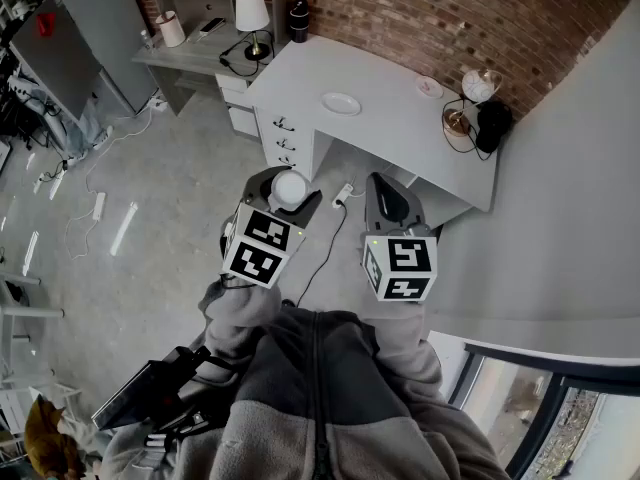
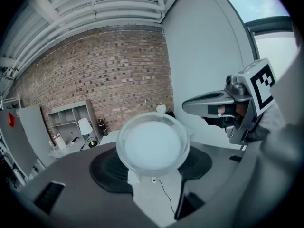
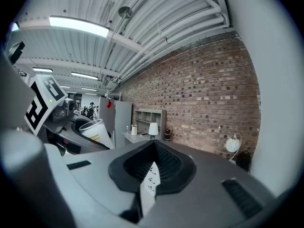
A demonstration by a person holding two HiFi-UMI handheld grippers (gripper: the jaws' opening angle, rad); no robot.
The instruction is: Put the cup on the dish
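Note:
A white paper cup (image 1: 291, 190) sits between the jaws of my left gripper (image 1: 290, 182), which is shut on it, and its open mouth faces the camera in the left gripper view (image 2: 152, 144). The white dish (image 1: 340, 102) lies on the white desk (image 1: 400, 138), well ahead of both grippers. My right gripper (image 1: 386, 194) hangs beside the left one, shut and holding nothing. The right gripper view shows its jaws (image 3: 152, 167) together and the held cup (image 3: 95, 129) off to the left. The cup hides the dish in the left gripper view.
On the desk stand a smaller dish (image 1: 428, 86), a globe lamp (image 1: 480, 84) and a black object (image 1: 494, 124). A drawer unit (image 1: 285, 138) is under the desk's left end. A second desk with a table lamp (image 1: 250, 16) stands further left. A cable (image 1: 318, 248) runs across the floor.

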